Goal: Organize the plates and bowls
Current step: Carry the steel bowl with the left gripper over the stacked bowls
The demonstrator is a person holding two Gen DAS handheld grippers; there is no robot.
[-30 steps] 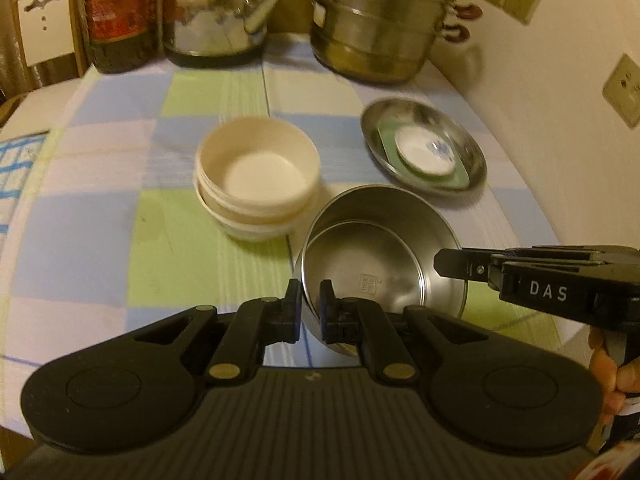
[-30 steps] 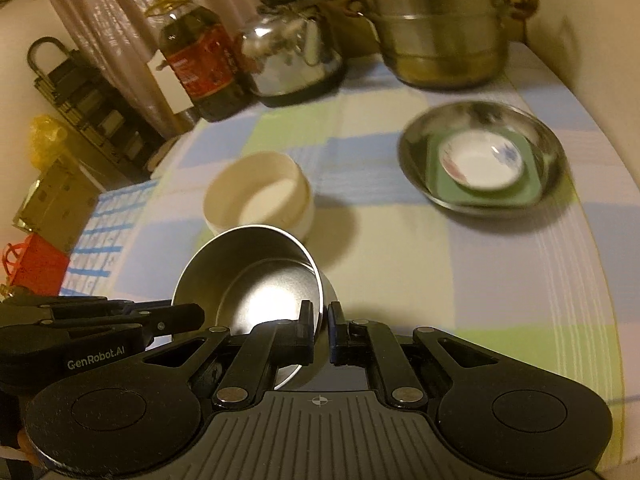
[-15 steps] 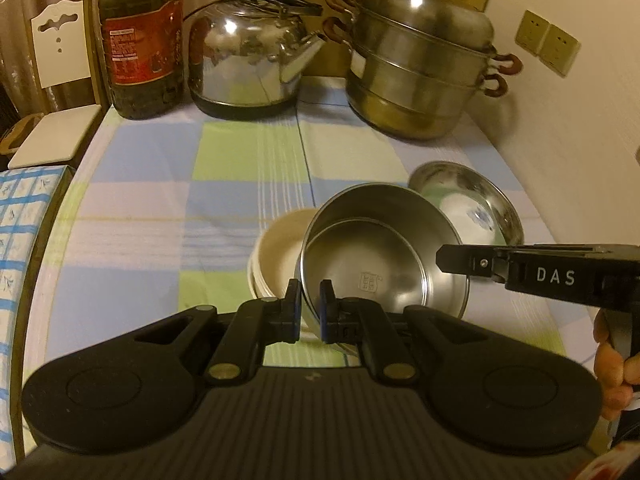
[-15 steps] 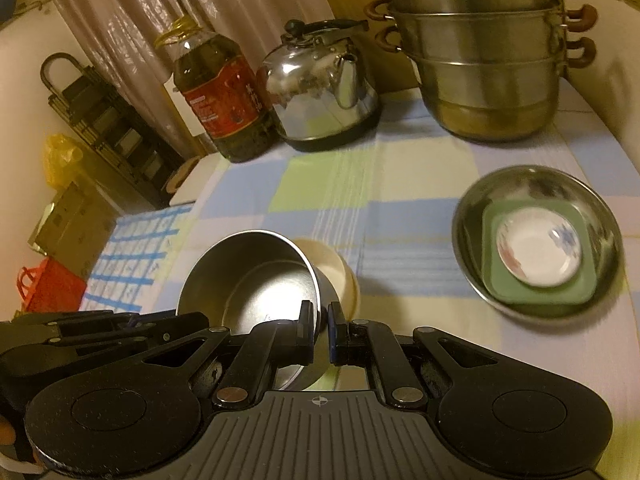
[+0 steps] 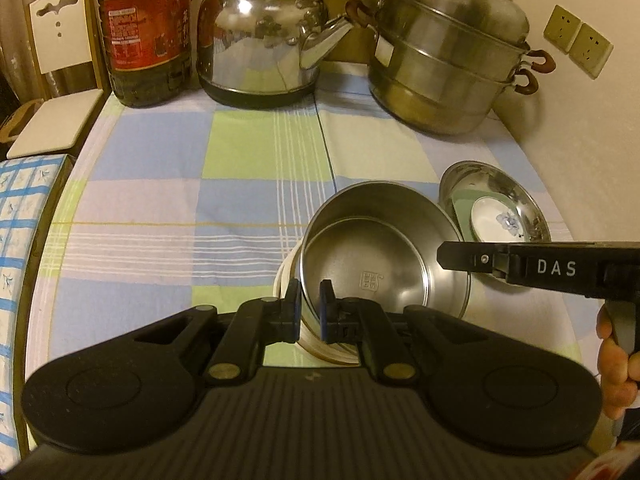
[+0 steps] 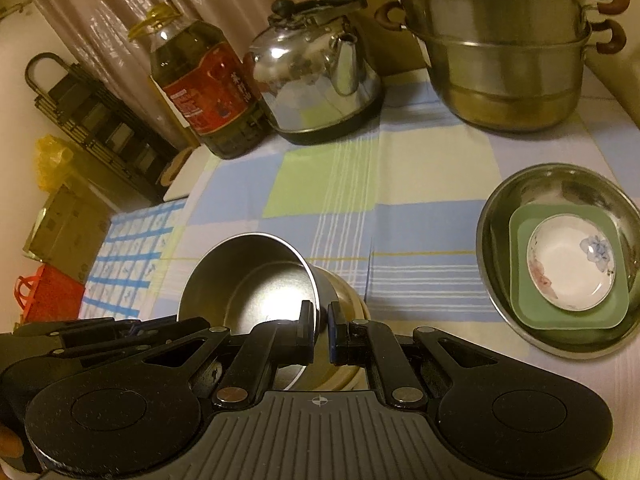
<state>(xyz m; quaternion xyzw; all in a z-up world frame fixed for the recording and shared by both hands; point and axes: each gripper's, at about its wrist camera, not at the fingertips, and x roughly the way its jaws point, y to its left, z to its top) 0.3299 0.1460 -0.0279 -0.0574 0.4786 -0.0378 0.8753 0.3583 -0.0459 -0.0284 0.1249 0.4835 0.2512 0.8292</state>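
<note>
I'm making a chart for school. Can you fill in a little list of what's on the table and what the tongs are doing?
held thing: steel bowl, both tongs shut on its rim
left tongs: near side of the rim
right tongs: opposite side of the rim
under the steel bowl: cream bowls
to the right: steel dish with green plate and small flowered dish inside
at the back: oil bottle, kettle, steamer pot
table cover: checked cloth

Dim, warm yellow light; glare on the kettle; fisheye bending at edges.
</note>
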